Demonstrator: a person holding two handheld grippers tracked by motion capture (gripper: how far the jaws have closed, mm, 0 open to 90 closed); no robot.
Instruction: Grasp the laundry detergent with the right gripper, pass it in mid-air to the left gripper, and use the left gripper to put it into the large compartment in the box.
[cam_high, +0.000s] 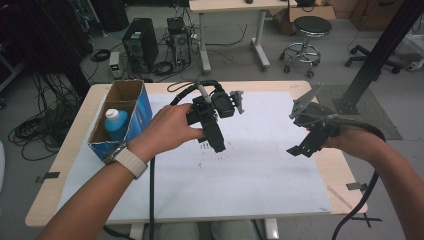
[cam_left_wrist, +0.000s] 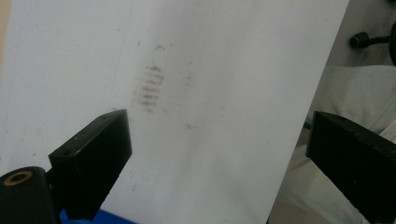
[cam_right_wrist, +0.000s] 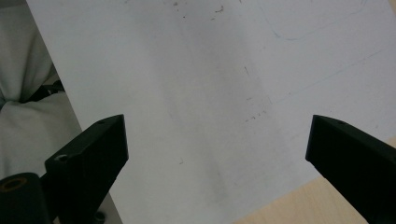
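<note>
Step in hand: both hand-held grippers hang empty over the white sheet (cam_high: 240, 170); nothing is gripped, so I judge this as the moment before a reach.
Left hand-held gripper (cam_left_wrist: 217, 154): its jaws stand wide apart, with bare sheet and a grey smudge (cam_left_wrist: 150, 88) between them. In the high view it is near the middle of the surface, just right of the box.
Right hand-held gripper (cam_right_wrist: 217, 154): its jaws are also wide apart, above the right part of the sheet, close to its edge, where the wooden surface (cam_right_wrist: 327, 205) begins.
Thing nearest: a bottle (cam_high: 116, 123) with blue body and white cap stands upright inside the blue cardboard box (cam_high: 142, 107), which is open on top and sits at the left side of the surface.
Next move, as I judge: the left hand-held gripper should turn toward the box, come down from above, and close on the neck or cap of the bottle without pushing the box wall.
Writing: no brand or label can be read; the box side and the bottle are too small to tell.
</note>
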